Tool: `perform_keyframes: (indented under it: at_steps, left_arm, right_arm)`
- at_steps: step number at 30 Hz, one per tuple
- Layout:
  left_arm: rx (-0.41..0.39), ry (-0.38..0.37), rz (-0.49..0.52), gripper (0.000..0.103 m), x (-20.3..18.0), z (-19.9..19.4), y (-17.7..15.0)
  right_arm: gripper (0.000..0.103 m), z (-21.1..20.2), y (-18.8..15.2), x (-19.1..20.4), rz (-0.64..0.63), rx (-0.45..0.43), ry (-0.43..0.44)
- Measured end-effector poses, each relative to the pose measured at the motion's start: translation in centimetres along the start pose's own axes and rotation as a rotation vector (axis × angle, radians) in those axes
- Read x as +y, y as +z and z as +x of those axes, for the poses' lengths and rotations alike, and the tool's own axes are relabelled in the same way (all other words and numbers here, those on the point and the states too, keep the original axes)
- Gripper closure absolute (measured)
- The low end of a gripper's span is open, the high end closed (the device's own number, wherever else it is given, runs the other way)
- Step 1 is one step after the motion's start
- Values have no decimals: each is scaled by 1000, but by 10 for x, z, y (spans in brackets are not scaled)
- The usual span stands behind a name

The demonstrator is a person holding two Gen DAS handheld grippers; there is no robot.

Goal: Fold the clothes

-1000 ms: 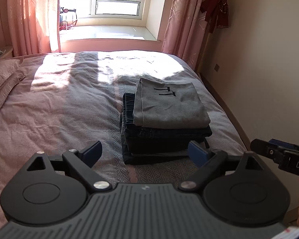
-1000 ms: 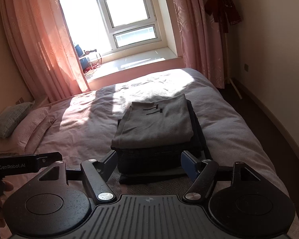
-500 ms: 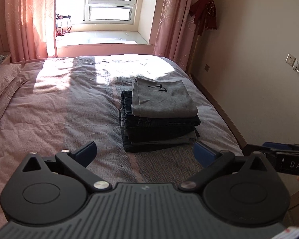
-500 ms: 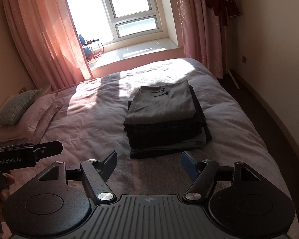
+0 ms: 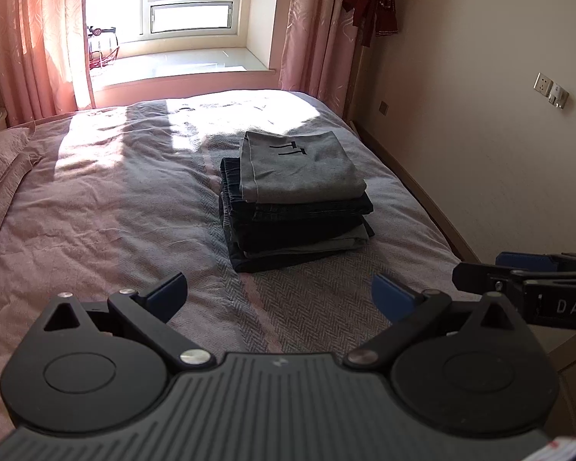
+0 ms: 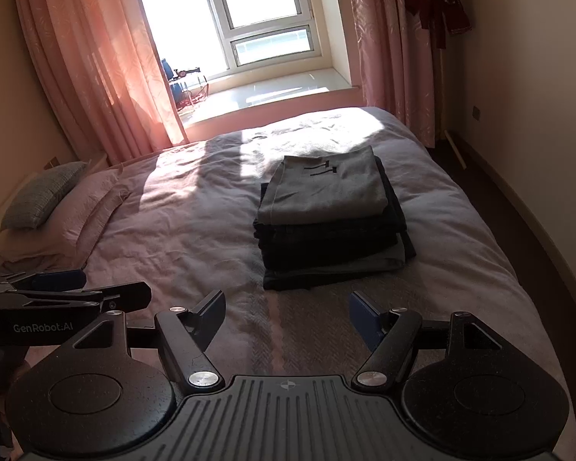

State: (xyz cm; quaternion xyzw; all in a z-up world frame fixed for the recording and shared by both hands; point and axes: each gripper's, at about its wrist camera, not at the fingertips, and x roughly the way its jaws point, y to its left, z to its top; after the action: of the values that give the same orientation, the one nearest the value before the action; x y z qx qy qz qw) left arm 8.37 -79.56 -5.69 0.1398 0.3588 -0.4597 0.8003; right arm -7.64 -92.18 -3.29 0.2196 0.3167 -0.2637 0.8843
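Note:
A neat stack of folded clothes (image 5: 293, 207) (image 6: 328, 223) lies on the right half of the bed, a grey garment (image 5: 299, 171) (image 6: 326, 188) with a dark mark on top and dark jeans beneath. My left gripper (image 5: 278, 294) hangs open over the near bedspread, short of the stack, nothing between its blue pads. My right gripper (image 6: 288, 307) is likewise open and empty, in front of the stack. Each gripper shows at the edge of the other's view: the right gripper (image 5: 526, 276) at the right of the left wrist view, the left gripper (image 6: 57, 288) at the left of the right wrist view.
The bed (image 5: 115, 211) has a pinkish-grey cover, with pillows (image 6: 46, 196) at the left. Pink curtains (image 6: 96, 57) flank a sunlit window and sill (image 5: 180, 65). A dark red garment (image 5: 372, 7) hangs by the right wall; floor (image 6: 510, 199) runs beside the bed.
Both grippers have drawn back and up from the stack, which now sits farther away and smaller in both views. The stack itself has not moved.

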Motion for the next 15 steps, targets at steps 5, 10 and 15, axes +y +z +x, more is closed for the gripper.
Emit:
perform_keyframes:
  at_steps: [5, 10, 15]
  left_arm:
    - [3, 3, 3, 2, -2, 2, 0]
    - [6, 9, 8, 2, -4, 3, -1]
    - [9, 14, 9, 2, -5, 5, -1]
  right_arm:
    - [35, -2, -2, -2, 3, 1, -4]
    - [35, -2, -4, -3, 1, 6, -3]
    - [35, -3, -5, -4, 0, 5, -5]
